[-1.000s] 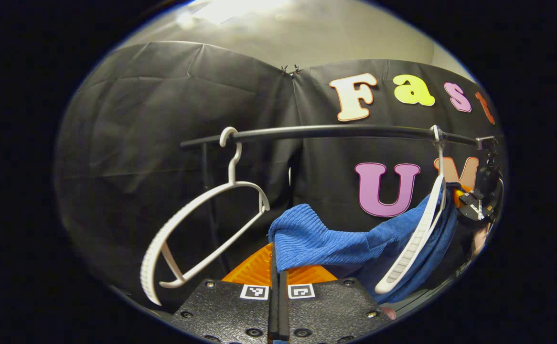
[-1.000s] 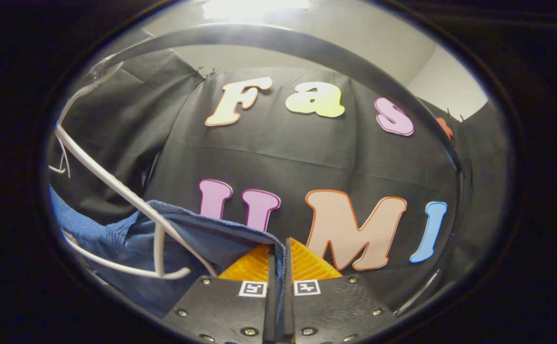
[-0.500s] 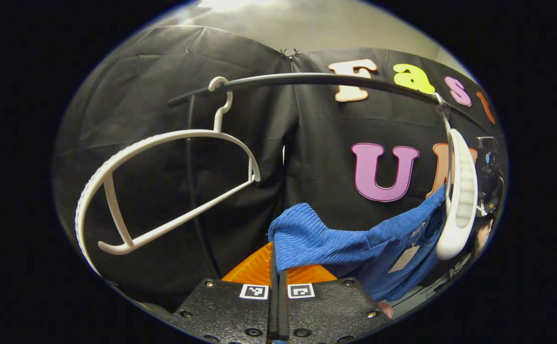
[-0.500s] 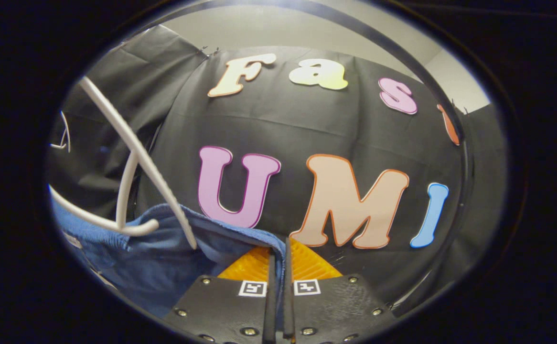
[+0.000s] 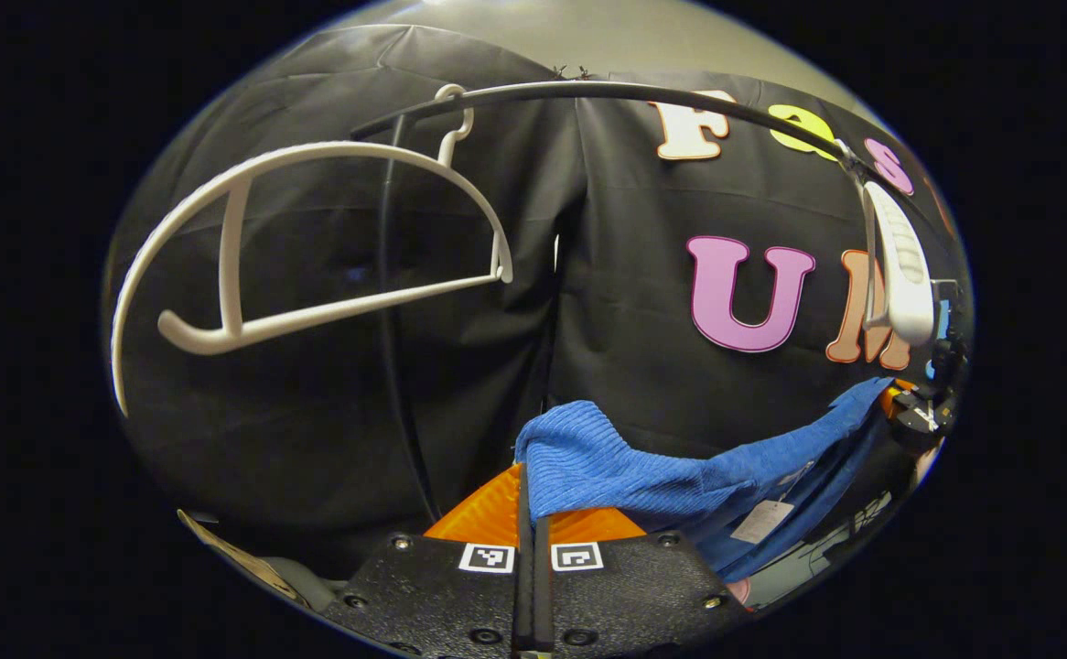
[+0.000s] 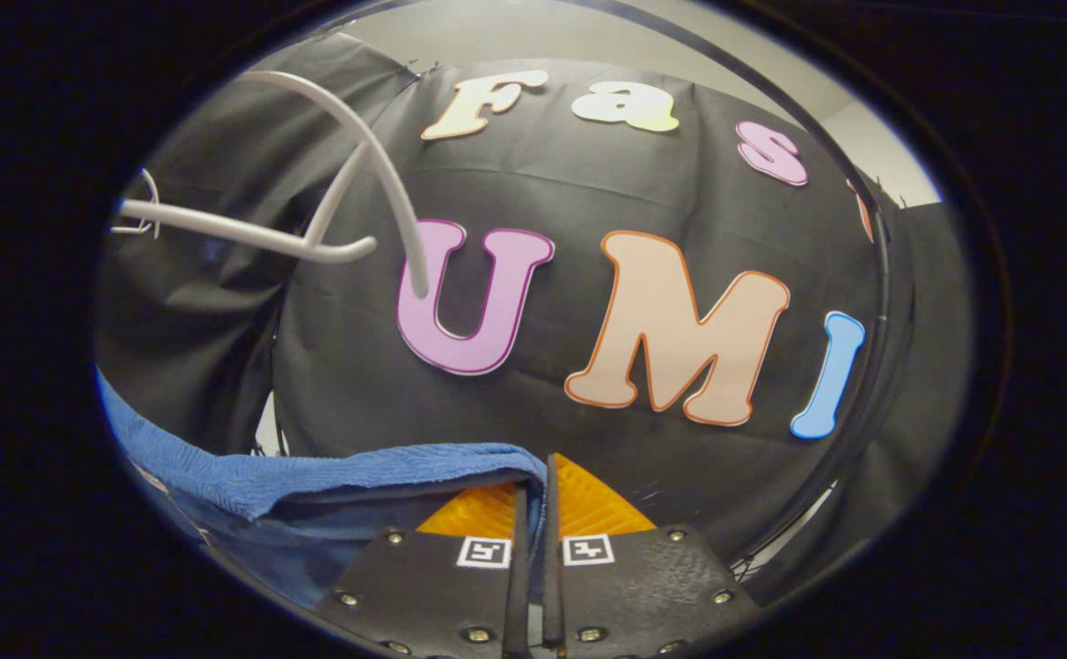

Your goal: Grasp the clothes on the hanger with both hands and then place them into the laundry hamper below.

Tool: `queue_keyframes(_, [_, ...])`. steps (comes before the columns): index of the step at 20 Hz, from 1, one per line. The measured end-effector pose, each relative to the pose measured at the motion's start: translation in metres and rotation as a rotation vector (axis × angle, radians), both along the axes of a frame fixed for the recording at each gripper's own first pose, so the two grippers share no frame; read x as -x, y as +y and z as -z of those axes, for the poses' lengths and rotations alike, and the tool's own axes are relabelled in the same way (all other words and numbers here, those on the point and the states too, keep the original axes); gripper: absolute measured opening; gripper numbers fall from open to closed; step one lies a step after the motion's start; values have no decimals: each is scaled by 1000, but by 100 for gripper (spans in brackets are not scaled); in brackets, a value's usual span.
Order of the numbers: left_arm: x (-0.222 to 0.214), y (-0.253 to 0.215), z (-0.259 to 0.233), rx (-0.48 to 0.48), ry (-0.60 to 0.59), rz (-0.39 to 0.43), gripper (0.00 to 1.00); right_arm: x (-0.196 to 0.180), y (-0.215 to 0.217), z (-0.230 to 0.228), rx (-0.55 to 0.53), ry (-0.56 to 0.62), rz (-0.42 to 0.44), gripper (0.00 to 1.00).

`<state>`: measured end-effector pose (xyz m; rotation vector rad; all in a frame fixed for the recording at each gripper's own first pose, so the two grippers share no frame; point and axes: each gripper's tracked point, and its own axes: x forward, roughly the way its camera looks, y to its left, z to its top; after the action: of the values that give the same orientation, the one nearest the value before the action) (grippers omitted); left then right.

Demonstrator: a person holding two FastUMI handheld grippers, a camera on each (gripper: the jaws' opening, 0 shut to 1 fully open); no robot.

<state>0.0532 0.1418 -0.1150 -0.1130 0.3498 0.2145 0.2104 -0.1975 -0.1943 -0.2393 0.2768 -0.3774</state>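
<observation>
Your left tongs [image 5: 531, 513] are pinching the blue sweater [image 5: 643, 467] at lower centre, fingers closed on it. Your right tongs [image 6: 531, 513] are likewise clamping its other end, below the bare white hanger [image 6: 350, 210] at upper left.

Rail [image 5: 607, 89] and two hangers [image 5: 314, 238] hang overhead, above the sweater [image 5: 643, 467]

I am seeing the blue knit garment [image 5: 680, 471] coming fully off the white hanger [image 5: 899, 265], which is now swinging free above it instead of lying against the cloth. The rail [image 5: 607, 90] and the empty hanger [image 5: 314, 238] are sliding higher in both views as I am lowering.
</observation>
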Motion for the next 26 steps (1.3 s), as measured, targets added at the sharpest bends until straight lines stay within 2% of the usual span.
queue_keyframes(4, [14,-8,9,-9,14,26,1,25,8,12,-1,34,-15,6])
queue_keyframes(11, [34,-43,9,-18,9,132,1,68,29,11,-5,44,-43,6])
queue_keyframes(19, [38,-104,3,-37,-13,303,1,103,65,-3,-74,24,-71,6])
queue_keyframes(26, [20,-174,-10,11,-63,459,0,107,99,-17,-123,3,-123,6])
